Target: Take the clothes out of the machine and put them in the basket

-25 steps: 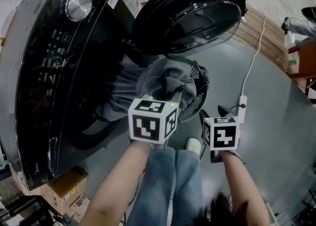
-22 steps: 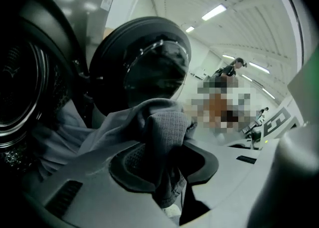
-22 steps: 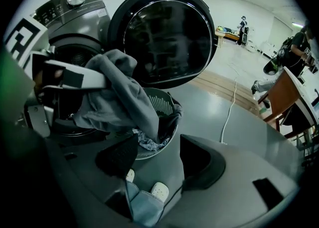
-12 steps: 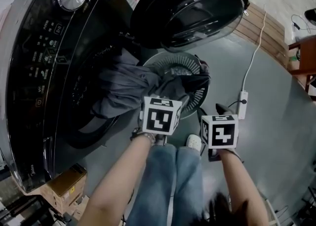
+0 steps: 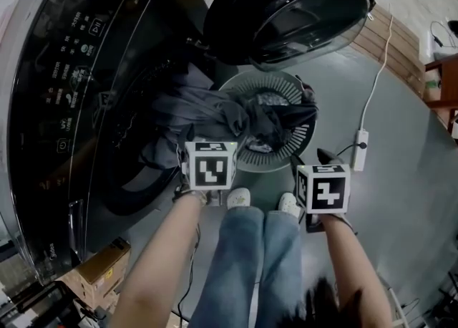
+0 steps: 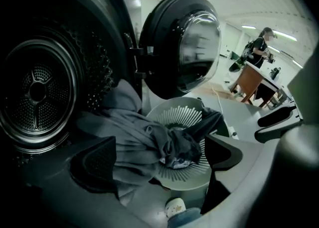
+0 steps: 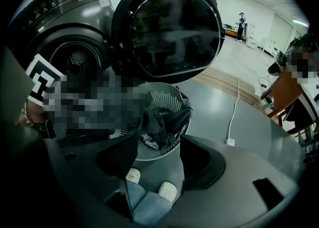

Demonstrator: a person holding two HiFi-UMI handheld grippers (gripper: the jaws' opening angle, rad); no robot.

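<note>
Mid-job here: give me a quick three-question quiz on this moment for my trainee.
1. True or false: the washer door is closed.
2. Where does the grey garment lie? A) on the washer's top B) draped from the drum opening into the basket C) flat on the floor
3. What does the left gripper grip?
Key: 1 false, it stands open. 2 B. 3 Nothing: its jaws have just been opening and stand apart, pressing on nothing.
</note>
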